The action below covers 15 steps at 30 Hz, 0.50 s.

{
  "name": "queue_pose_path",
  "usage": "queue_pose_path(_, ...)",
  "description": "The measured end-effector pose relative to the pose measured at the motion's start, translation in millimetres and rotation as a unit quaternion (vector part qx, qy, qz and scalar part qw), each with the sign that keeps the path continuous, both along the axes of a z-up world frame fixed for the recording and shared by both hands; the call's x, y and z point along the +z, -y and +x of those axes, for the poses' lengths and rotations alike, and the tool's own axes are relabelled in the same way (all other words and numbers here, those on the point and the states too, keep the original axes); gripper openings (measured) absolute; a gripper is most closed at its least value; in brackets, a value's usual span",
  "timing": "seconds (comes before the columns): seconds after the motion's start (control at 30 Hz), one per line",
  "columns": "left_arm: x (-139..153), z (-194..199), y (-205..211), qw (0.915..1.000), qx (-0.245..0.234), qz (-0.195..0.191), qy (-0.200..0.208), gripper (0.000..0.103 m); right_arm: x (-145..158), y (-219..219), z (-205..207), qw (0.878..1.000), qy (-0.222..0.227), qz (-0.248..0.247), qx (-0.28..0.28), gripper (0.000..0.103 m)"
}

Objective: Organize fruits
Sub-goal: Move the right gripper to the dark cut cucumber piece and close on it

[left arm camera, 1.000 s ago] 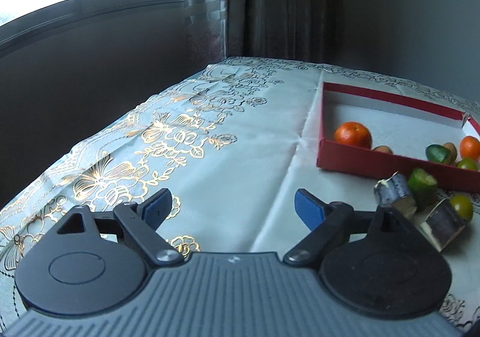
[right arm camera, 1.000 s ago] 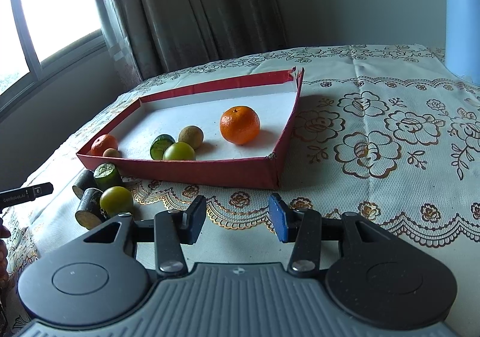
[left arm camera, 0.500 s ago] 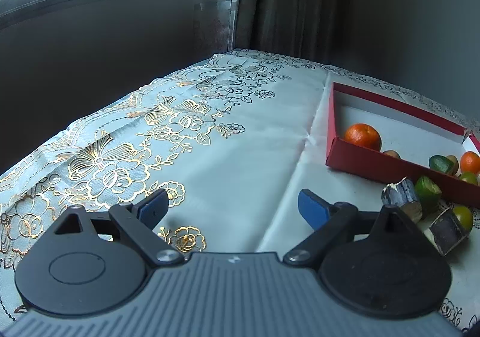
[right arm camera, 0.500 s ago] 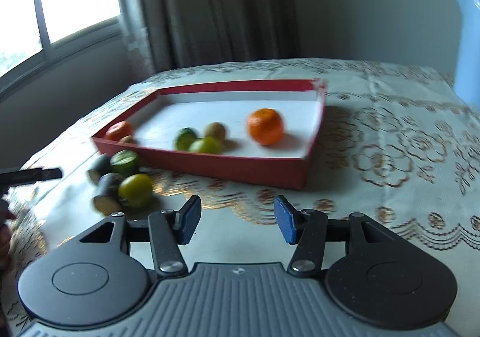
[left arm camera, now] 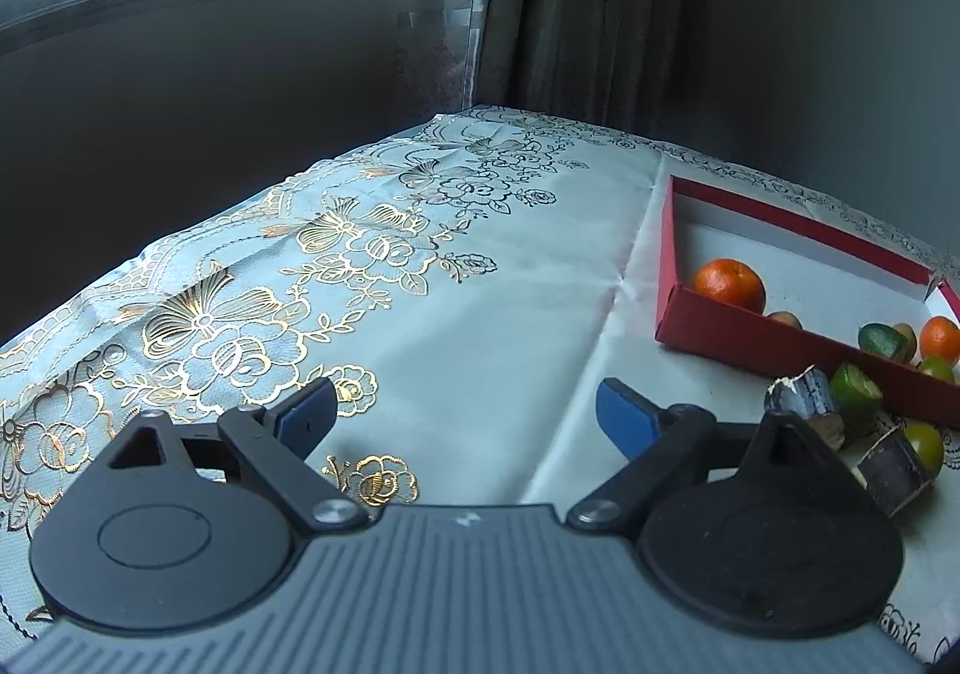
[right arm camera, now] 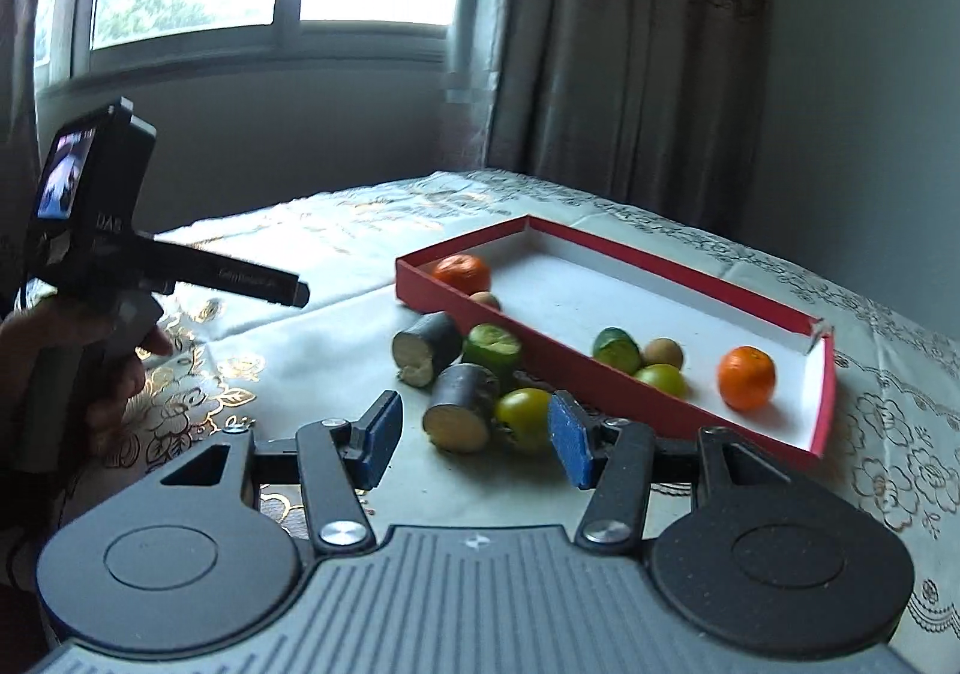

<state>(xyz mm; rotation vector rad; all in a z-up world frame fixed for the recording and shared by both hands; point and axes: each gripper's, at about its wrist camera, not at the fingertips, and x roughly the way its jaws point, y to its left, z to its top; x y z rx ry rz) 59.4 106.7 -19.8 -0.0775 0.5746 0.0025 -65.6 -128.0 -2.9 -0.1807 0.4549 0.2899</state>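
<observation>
A shallow red box (right arm camera: 570, 371) (left arm camera: 750, 339) holds two oranges (right arm camera: 746, 377) (right arm camera: 461, 272), a green lime (right arm camera: 616, 350) and small brown and yellow-green fruits. On the cloth in front of it lie two dark sugarcane pieces (right arm camera: 462, 407) (right arm camera: 426, 356), a cut lime (right arm camera: 493, 347) and a yellow-green fruit (right arm camera: 523, 419). My right gripper (right arm camera: 471, 413) is open, with the nearer cane piece and the yellow-green fruit just beyond its tips, untouched. My left gripper (left arm camera: 463, 401) is wide open over bare cloth, left of the box, and the loose fruit (left arm camera: 855, 389) lies off to its right.
A white tablecloth (left arm camera: 336, 278) with gold flowers covers the table. Window, wall and curtain (right arm camera: 630, 44) stand behind the far edge. In the right wrist view a hand (right arm camera: 114, 368) holds the left gripper's body (right arm camera: 180, 278) at the left.
My right gripper has swung left and rolled, bringing the loose fruit in front of its tips, and its jaws have widened. The kettle has left its view. The left gripper only rolled slightly.
</observation>
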Motion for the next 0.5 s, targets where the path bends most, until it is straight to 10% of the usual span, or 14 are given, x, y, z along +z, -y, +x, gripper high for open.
queue_pose_path(0.5,0,1,-2,1.0,0.002,-0.004,-0.003,0.092,-19,-28,42,0.999,-0.038,-0.001,0.007,0.053)
